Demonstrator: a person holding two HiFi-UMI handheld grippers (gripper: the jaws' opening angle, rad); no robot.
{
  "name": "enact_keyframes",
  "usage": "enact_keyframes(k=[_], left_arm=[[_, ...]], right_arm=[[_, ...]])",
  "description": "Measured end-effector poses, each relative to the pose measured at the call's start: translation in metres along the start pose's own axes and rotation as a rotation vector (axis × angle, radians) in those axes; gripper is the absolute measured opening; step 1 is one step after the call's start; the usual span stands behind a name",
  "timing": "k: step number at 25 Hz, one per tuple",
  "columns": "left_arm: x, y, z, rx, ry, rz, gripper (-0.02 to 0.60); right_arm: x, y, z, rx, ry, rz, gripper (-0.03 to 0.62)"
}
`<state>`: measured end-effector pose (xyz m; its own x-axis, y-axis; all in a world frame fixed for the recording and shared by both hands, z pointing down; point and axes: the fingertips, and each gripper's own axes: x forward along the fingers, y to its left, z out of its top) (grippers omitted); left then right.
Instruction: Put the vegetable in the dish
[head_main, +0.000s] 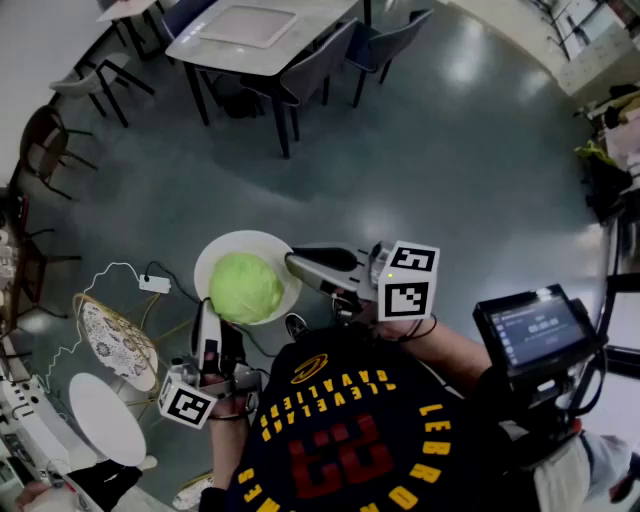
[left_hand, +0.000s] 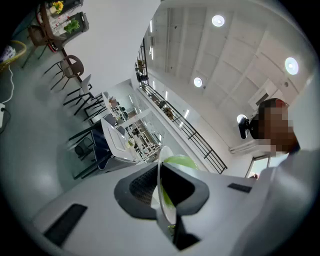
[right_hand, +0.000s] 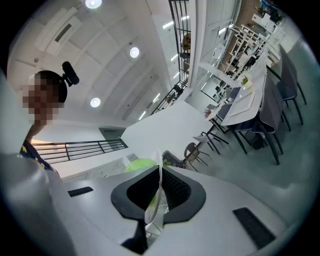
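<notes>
1. A white dish (head_main: 212, 258) sits at the centre of the frame above the grey floor (head_main: 430, 150), with a round green cabbage (head_main: 246, 287) lying in it.
2. The left gripper (head_main: 207, 308) meets the dish's lower left rim, and the right gripper (head_main: 293, 263) meets its right rim.
3. At the top of the frame stands a pale table (head_main: 250, 25) with dark chairs (head_main: 318, 65) around it.
4. At the lower left are a round patterned tabletop (head_main: 118, 340) and, below it, a plain white one (head_main: 105, 420).
5. A small lit screen (head_main: 530, 328) shows at the right.
</notes>
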<state>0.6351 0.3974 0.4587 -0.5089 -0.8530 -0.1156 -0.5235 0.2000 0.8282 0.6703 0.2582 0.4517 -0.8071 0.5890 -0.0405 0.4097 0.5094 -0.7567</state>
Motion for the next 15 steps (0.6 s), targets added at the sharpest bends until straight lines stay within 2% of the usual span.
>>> enact_keyframes(k=[6, 9, 12, 15], left_arm=[[-0.004, 0.001, -0.002, -0.005, -0.003, 0.010, 0.018], [-0.005, 0.003, -0.008, -0.031, 0.005, 0.027, 0.017], [0.003, 0.001, -0.021, -0.102, 0.035, 0.047, 0.017], [0.005, 0.006, -0.026, -0.200, 0.034, 0.083, 0.017]], right_arm=[[0.001, 0.000, -0.003, 0.015, 0.001, 0.002, 0.018], [-0.001, -0.007, -0.006, 0.084, -0.011, -0.011, 0.018], [-0.014, -0.017, -0.004, 0.167, -0.012, -0.053, 0.018], [-0.017, -0.030, -0.007, 0.223, 0.034, -0.083, 0.018]])
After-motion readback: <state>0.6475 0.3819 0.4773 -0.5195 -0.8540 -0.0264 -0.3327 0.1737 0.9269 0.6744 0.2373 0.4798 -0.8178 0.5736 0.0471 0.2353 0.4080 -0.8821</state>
